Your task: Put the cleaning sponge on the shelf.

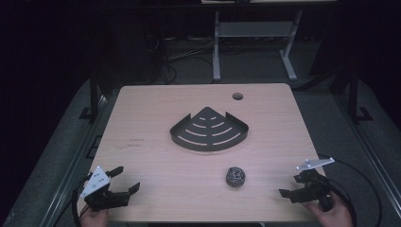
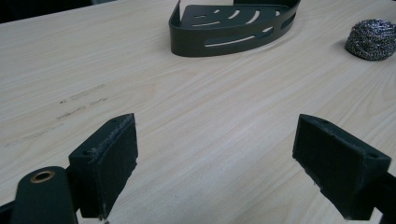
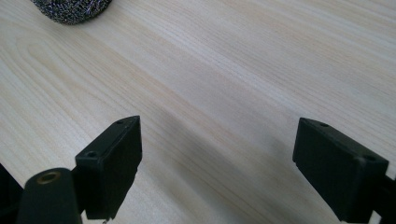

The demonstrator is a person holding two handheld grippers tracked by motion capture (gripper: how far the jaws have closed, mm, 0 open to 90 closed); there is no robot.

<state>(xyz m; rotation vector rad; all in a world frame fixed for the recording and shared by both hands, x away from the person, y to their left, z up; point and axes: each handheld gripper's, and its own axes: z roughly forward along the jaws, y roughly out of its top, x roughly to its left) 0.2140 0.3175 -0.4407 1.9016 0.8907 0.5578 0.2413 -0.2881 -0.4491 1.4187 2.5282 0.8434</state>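
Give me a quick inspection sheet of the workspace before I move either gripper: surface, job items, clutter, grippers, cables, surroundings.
Surface: light wood table, a round hole near the far right corner, faint dark marks at left.
Job's things: steel wool ball on the table, apart from and nearer the person than the black slotted corner tray, which holds nothing.
Clutter: nothing seen.
Grippers: left gripper at the near left corner, fingers open, nothing between; right gripper at the near right edge, fingers open, nothing between.
Cables: right gripper's black cable loops off the table's right edge.
Surroundings: dark room, a white desk frame and floor cables beyond the table.
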